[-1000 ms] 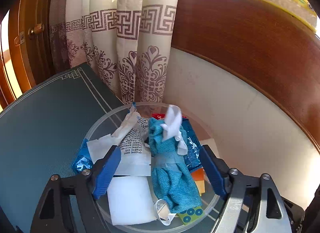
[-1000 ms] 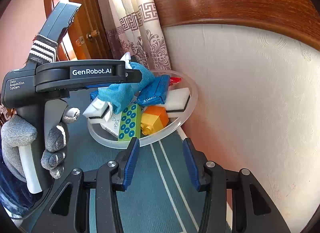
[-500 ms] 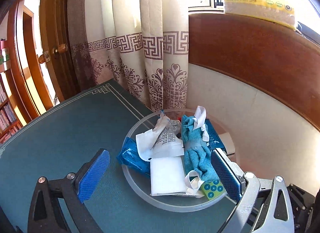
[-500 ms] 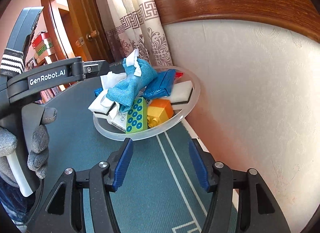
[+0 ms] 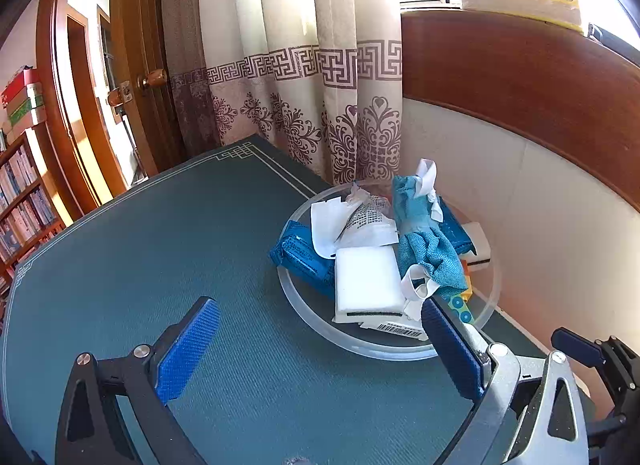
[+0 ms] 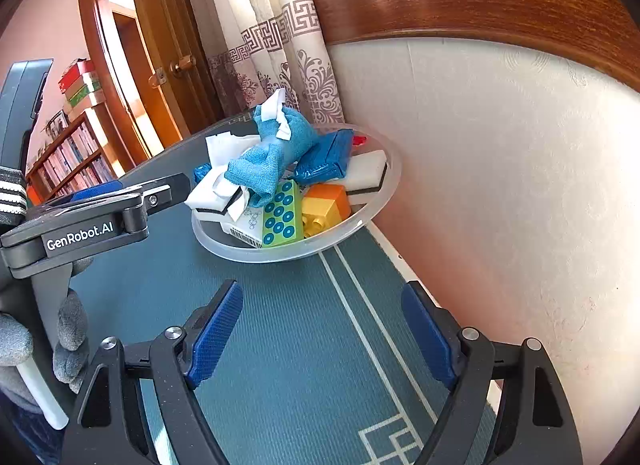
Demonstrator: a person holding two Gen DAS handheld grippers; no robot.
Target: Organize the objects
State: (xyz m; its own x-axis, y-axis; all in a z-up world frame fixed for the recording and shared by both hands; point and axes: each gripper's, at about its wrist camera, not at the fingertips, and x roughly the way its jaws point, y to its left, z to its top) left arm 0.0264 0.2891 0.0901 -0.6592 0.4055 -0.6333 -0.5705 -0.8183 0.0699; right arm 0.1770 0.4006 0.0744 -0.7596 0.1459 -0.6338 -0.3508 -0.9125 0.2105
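A clear round dish (image 5: pixel 380 349) (image 6: pixel 372 217) stands on the green table mat by the wall. It holds a rolled blue cloth (image 5: pixel 424 241) (image 6: pixel 272 161) with a white tag, white sponges (image 5: pixel 366 281) (image 6: pixel 366 173), blue packets (image 5: pixel 300 253) (image 6: pixel 328 155), a green dotted brick (image 6: pixel 282 219), an orange brick (image 6: pixel 326 205) and papers. My left gripper (image 5: pixel 320 349) is open and empty, just short of the dish's near rim. My right gripper (image 6: pixel 322 329) is open and empty, further back over the mat.
The wall (image 6: pixel 500 169) with a wooden panel runs close along the right of the dish. Patterned curtains (image 5: pixel 320 105) hang behind it. The mat (image 5: pixel 140 257) stretches to the left. A door and a bookshelf (image 5: pixel 24 193) stand at the far left.
My left gripper has let go of the blue cloth, opened wide and pulled back from the dish. My right gripper has drawn back and opened wider.
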